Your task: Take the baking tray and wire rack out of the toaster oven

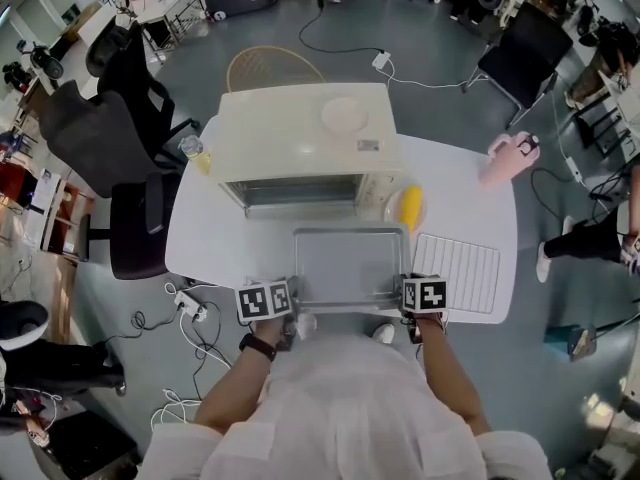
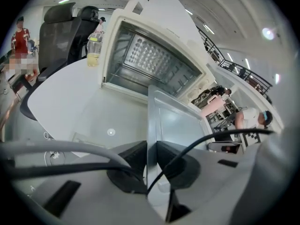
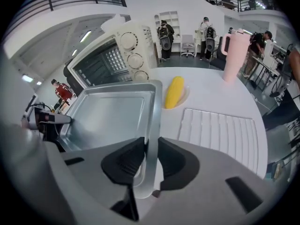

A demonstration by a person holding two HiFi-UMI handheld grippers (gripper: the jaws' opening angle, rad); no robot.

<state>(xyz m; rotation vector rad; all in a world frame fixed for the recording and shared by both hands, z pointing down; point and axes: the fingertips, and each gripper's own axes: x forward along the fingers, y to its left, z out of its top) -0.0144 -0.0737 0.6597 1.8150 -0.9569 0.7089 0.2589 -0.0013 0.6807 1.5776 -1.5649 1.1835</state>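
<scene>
The grey metal baking tray (image 1: 348,265) is out of the cream toaster oven (image 1: 305,145) and sits level over the white table in front of its open mouth. My left gripper (image 1: 288,306) is shut on the tray's near left rim (image 2: 151,125). My right gripper (image 1: 408,303) is shut on the near right rim (image 3: 153,121). The white wire rack (image 1: 457,275) lies flat on the table to the right of the tray (image 3: 112,114), and shows in the right gripper view as well, rack (image 3: 220,132). The oven cavity (image 2: 150,67) looks empty.
A yellow corn cob on a small plate (image 1: 409,208) sits at the oven's right front corner. A pink tumbler (image 1: 505,156) stands at the far right of the table (image 1: 215,238), and a small bottle (image 1: 193,152) at the far left. Black office chairs (image 1: 120,158) stand to the left. A plate (image 1: 344,114) rests on the oven top.
</scene>
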